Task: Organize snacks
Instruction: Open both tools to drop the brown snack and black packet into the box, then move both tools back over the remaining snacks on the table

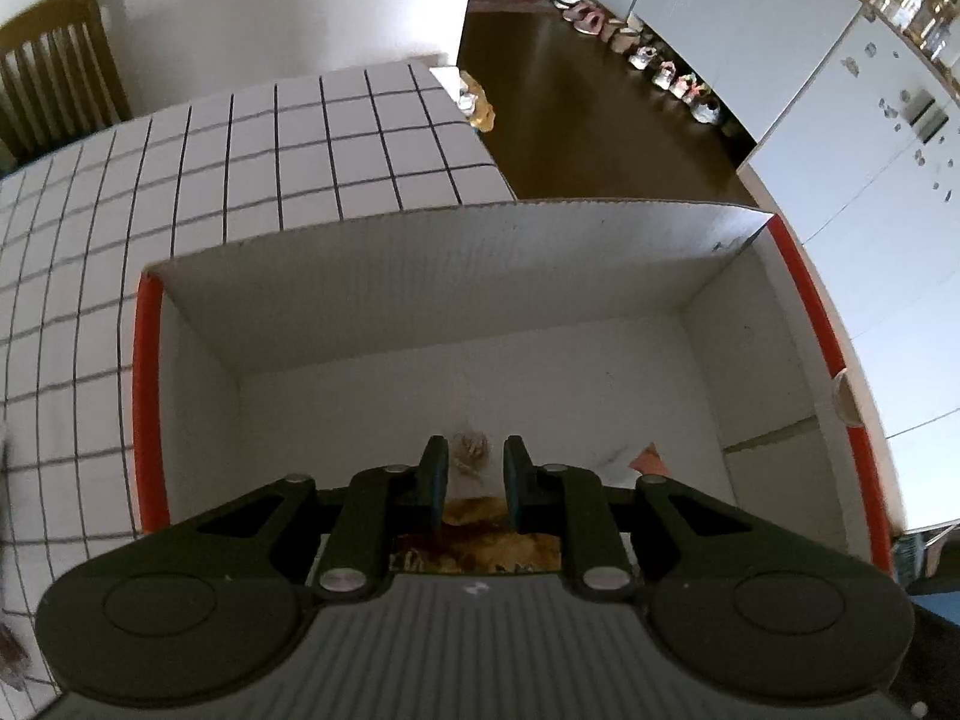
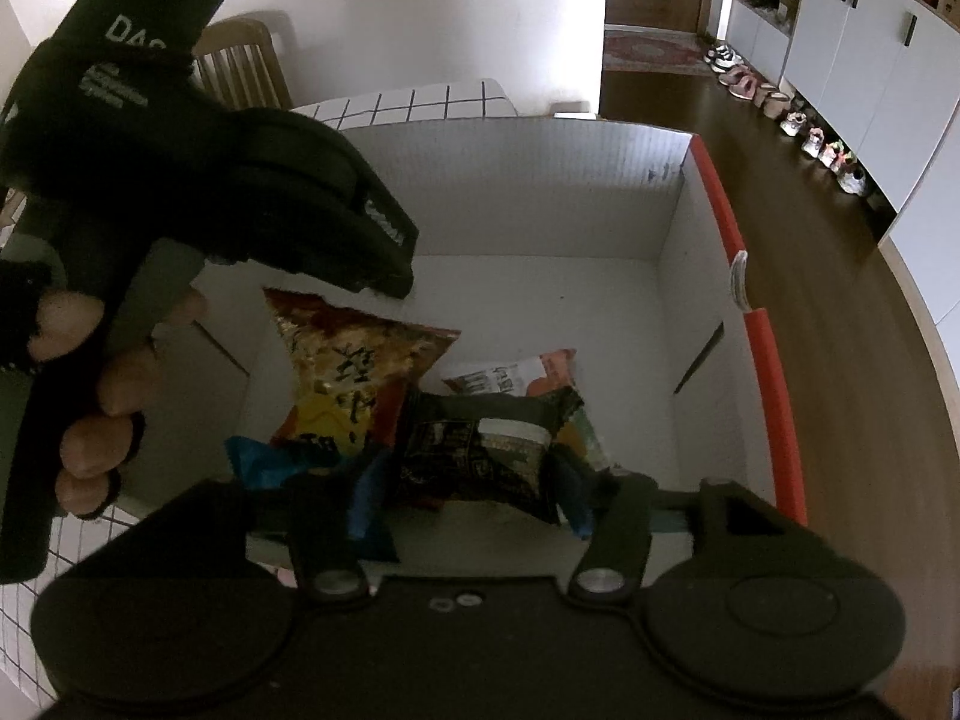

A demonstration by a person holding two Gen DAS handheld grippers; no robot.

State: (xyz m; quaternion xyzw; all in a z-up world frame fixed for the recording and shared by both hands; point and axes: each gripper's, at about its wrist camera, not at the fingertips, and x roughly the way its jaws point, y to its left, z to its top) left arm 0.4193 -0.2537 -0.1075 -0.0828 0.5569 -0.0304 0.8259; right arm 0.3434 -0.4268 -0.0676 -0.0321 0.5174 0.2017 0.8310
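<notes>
A white cardboard box with orange-red edges [image 1: 600, 252] [image 2: 708, 228] stands on a grid-patterned tablecloth. My left gripper [image 1: 474, 468] is over the box, fingers slightly apart with an orange-yellow snack bag [image 1: 480, 540] [image 2: 354, 372] just below them; I cannot tell whether it grips the bag. My right gripper [image 2: 462, 480] is wide apart around a dark snack packet [image 2: 480, 444] inside the box. An orange-and-white packet [image 2: 522, 372] [image 1: 648, 459] and a blue packet [image 2: 264, 456] lie in the box too.
The left gripper's body and the hand holding it [image 2: 198, 192] fill the upper left of the right wrist view. The table [image 1: 240, 168] extends left and behind the box. A wooden chair [image 1: 54, 72] stands beyond it. White cabinets [image 1: 840, 120] and shoes line the wooden floor on the right.
</notes>
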